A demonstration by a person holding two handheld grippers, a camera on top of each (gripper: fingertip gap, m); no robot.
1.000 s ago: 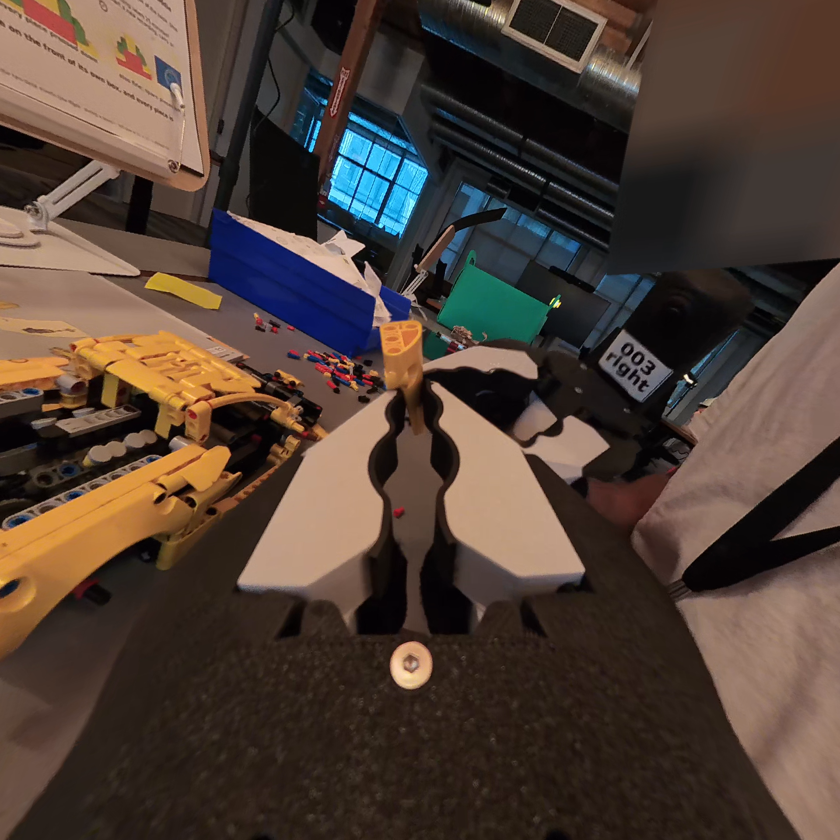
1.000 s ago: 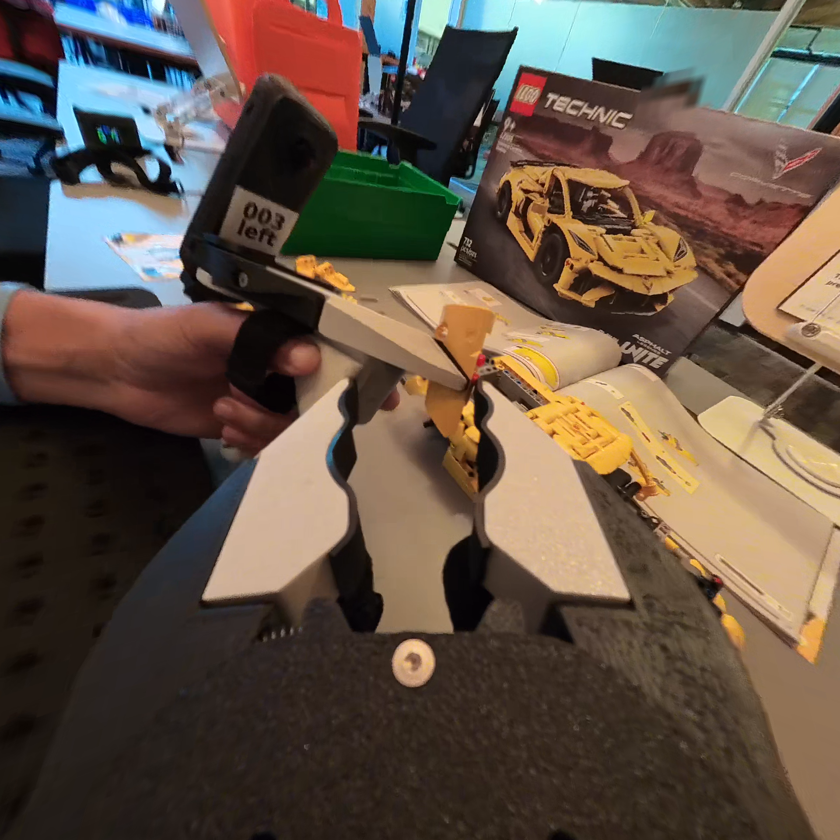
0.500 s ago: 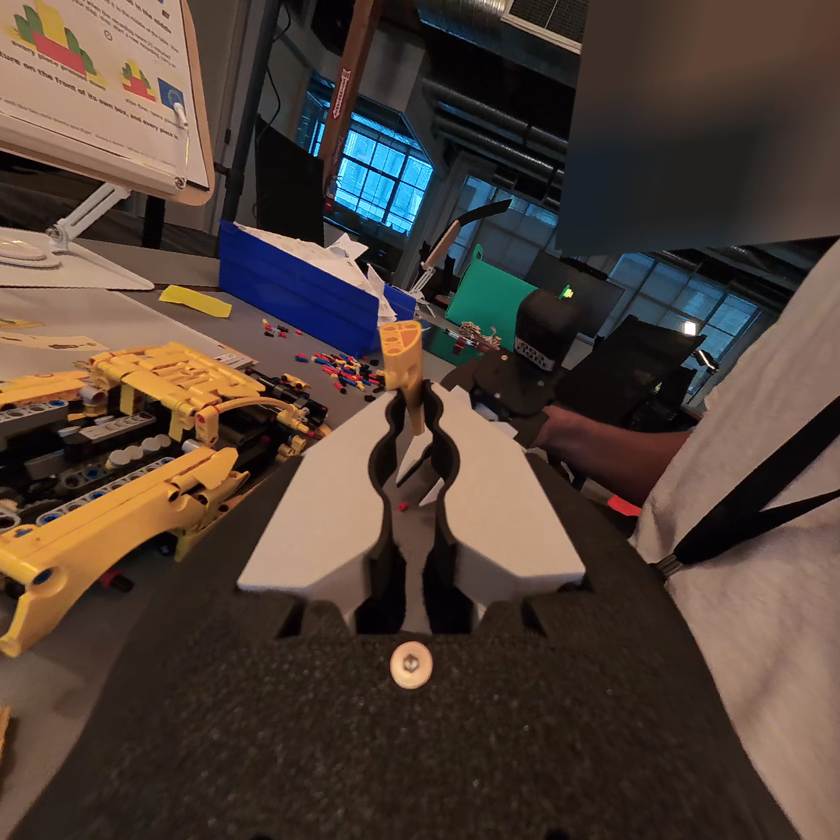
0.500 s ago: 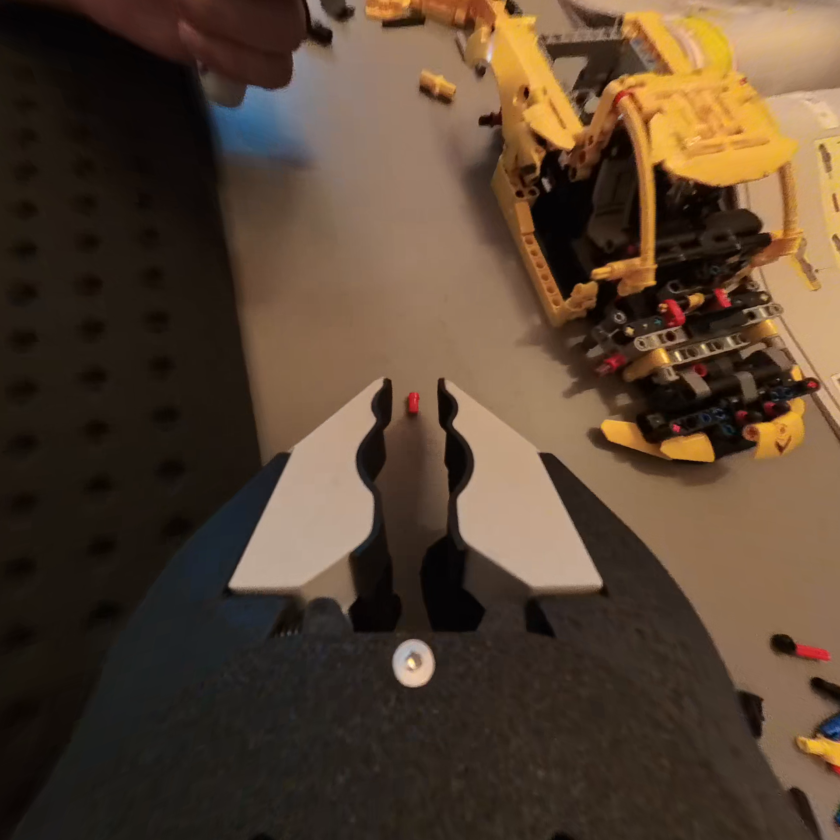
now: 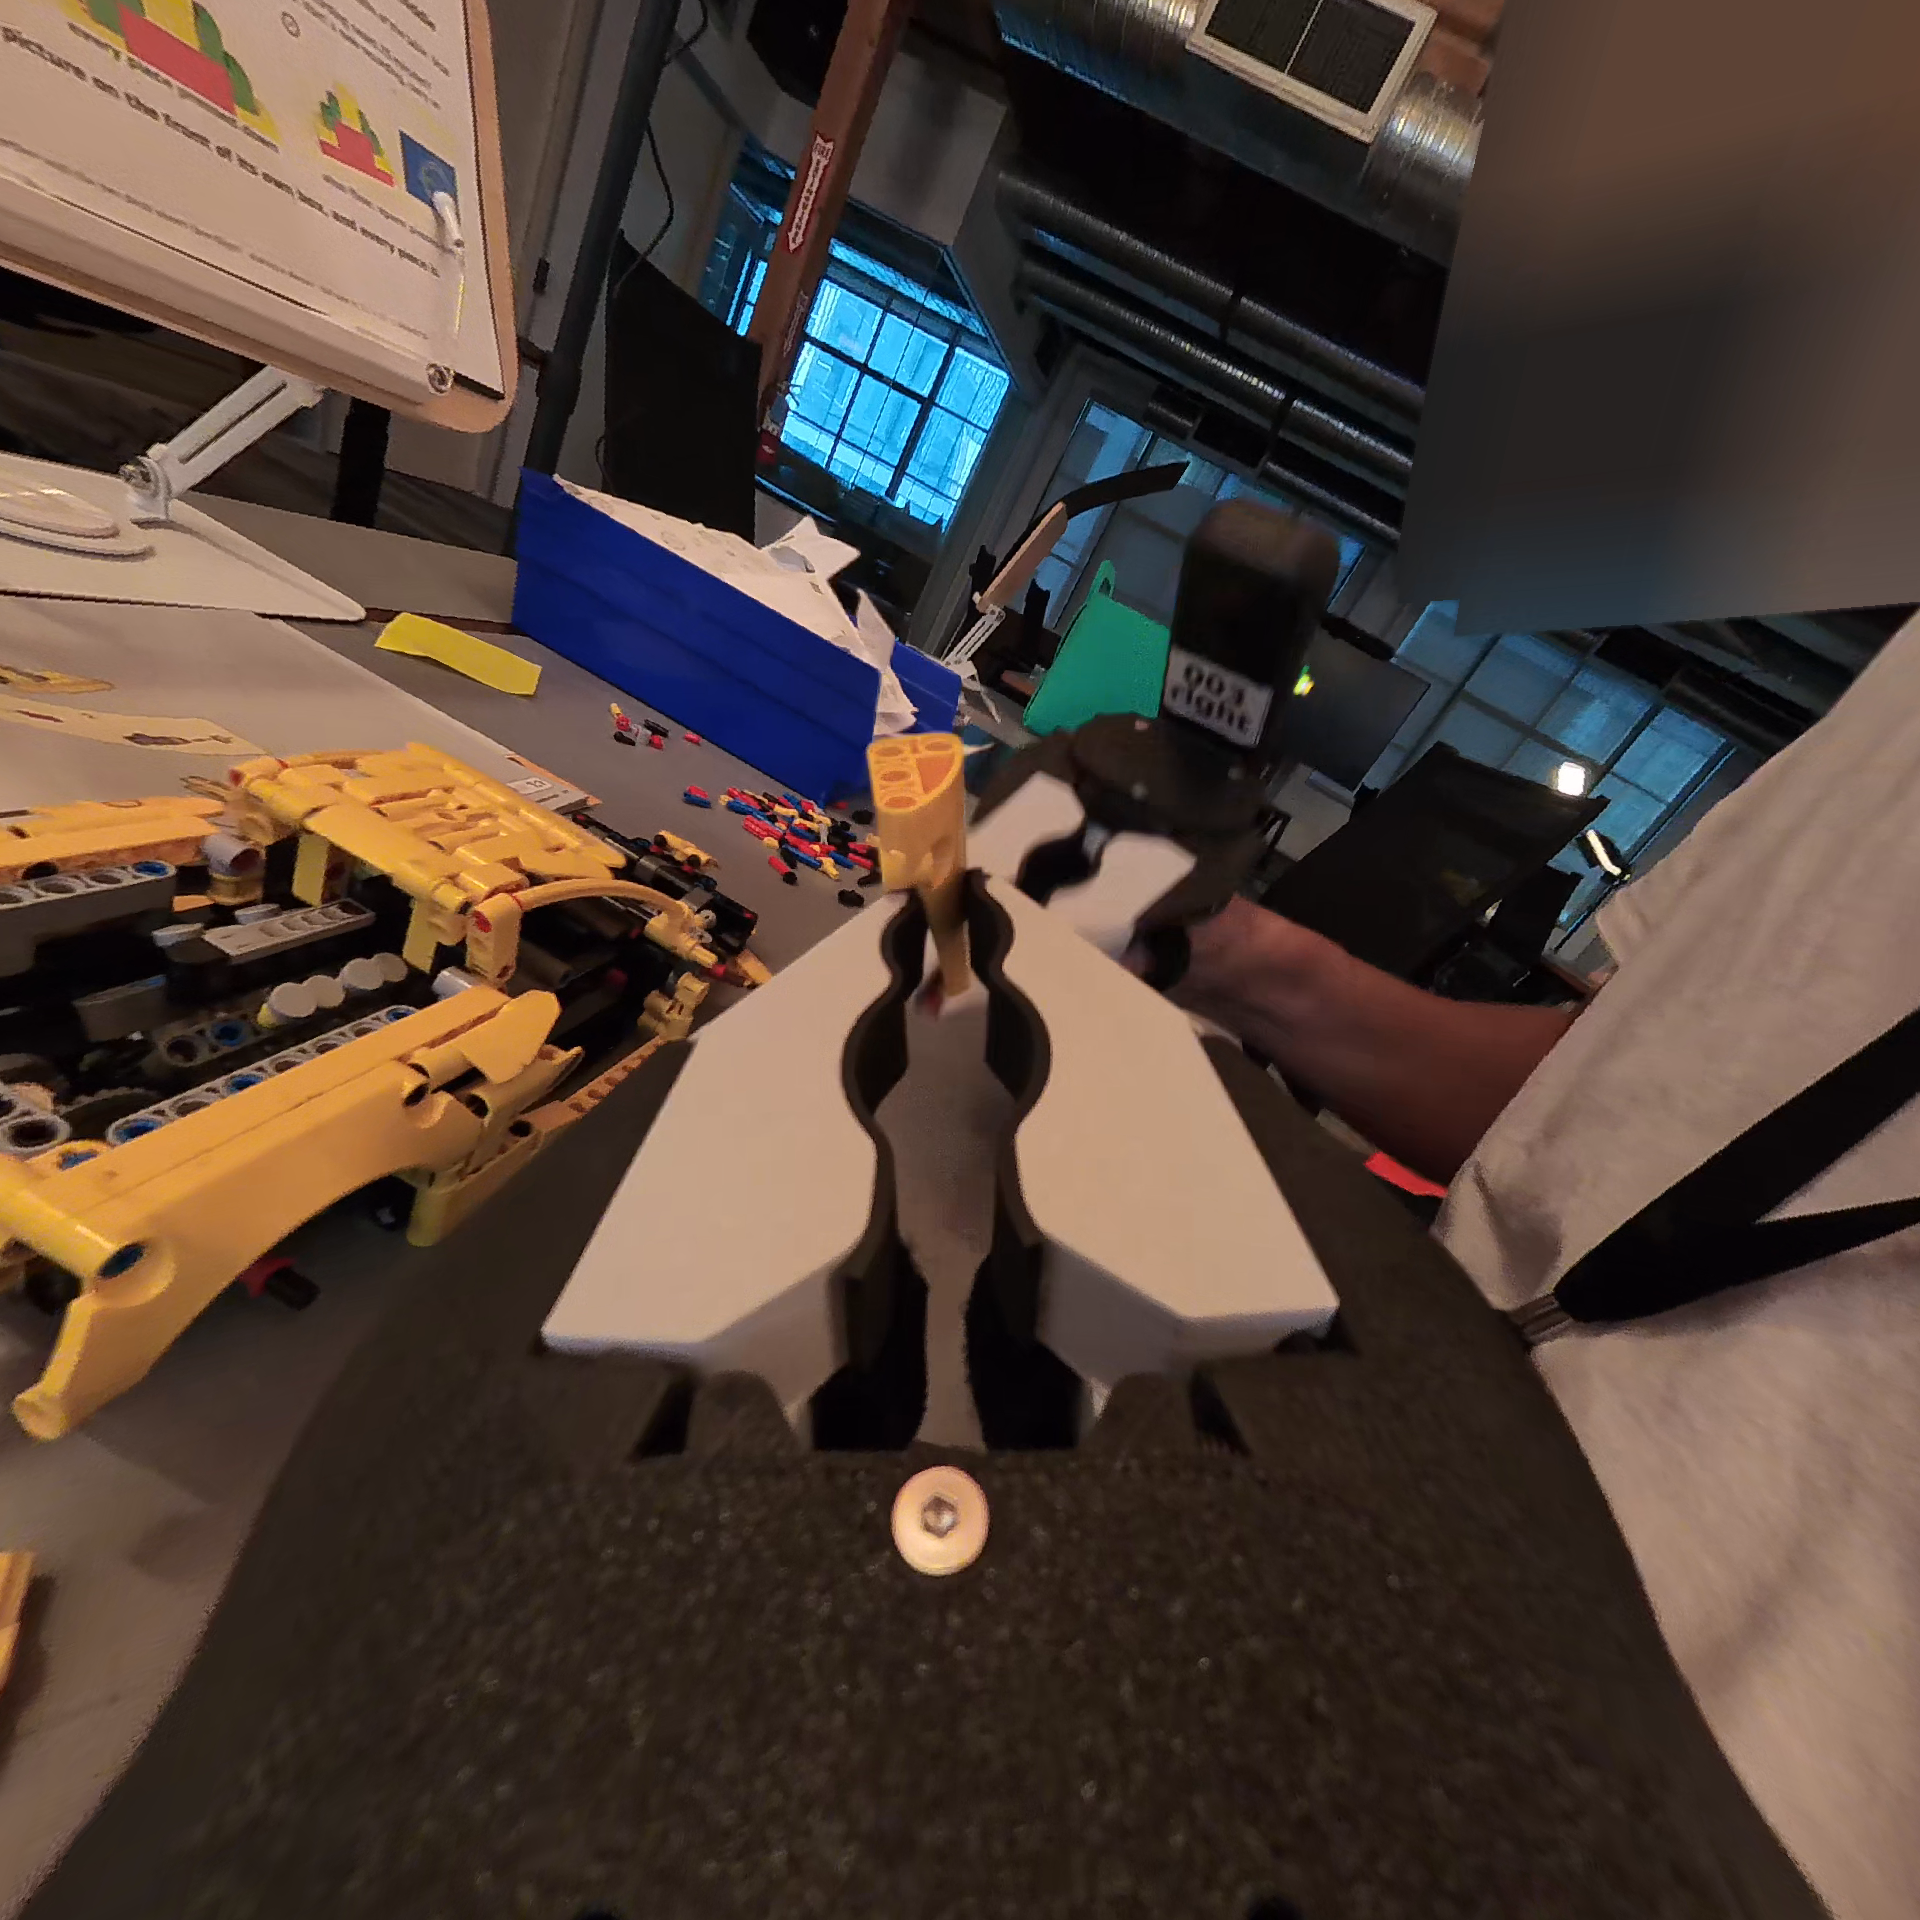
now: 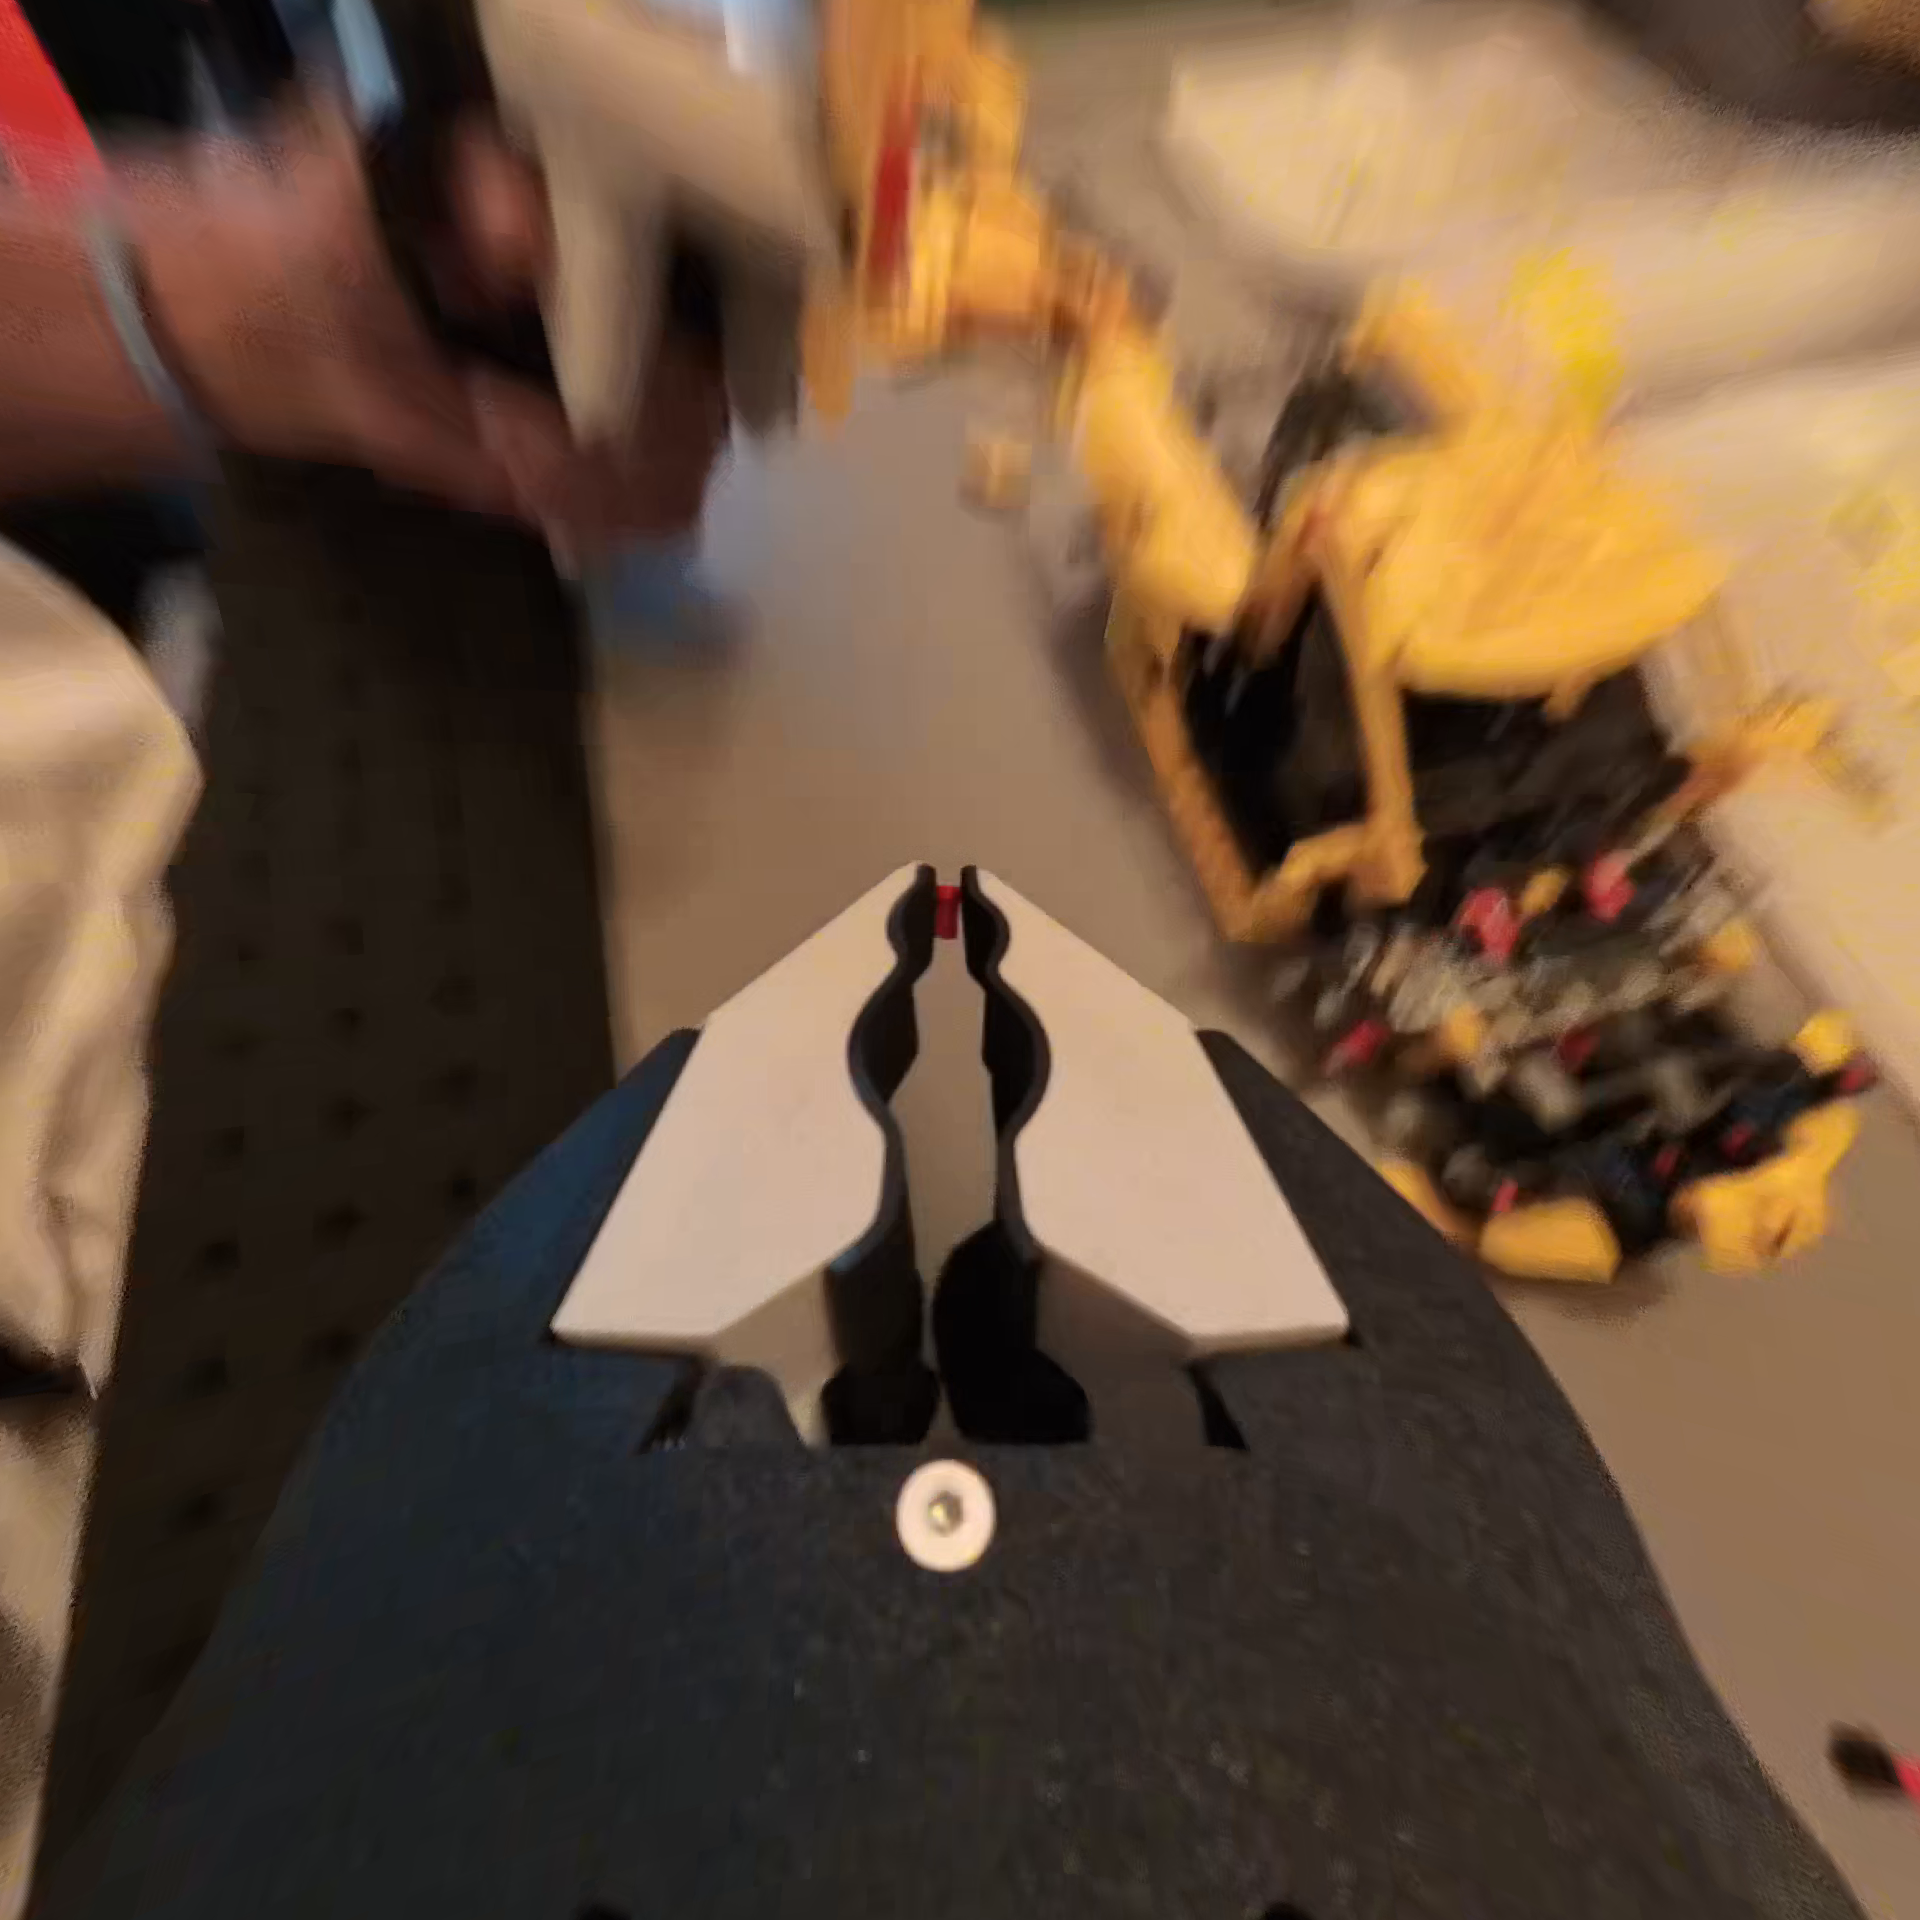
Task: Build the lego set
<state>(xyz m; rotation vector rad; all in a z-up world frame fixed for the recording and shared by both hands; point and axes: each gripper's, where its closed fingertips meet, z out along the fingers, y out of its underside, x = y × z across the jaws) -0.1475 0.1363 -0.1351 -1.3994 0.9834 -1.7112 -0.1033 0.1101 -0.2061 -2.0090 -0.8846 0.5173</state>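
Observation:
My left gripper [image 5: 943, 902] is shut on a yellow Lego panel piece [image 5: 916, 810] that stands upright above its tips. The half-built yellow and black Lego car [image 5: 332, 966] lies on the table to its left. My right gripper [image 6: 945, 881] is shut on a small red pin [image 6: 947, 902] at its very tips, lifted above the grey table. The car [image 6: 1455, 831] shows blurred to the right in the right wrist view. The right gripper also shows in the left wrist view [image 5: 1122, 862], just beyond the yellow piece, held by a hand.
A blue bin [image 5: 707, 644] with paper stands behind a scatter of small coloured pins [image 5: 790, 821]. An instruction board on a stand [image 5: 270, 177] is at the far left. A green bin [image 5: 1101, 665] is farther back. A black perforated mat [image 6: 364, 831] lies left of the table. Left tips to right tips: about 9 cm.
My right gripper dropped to the table, shut on the red pin and now lifts it toward the left gripper. My left gripper keeps holding the yellow piece almost still.

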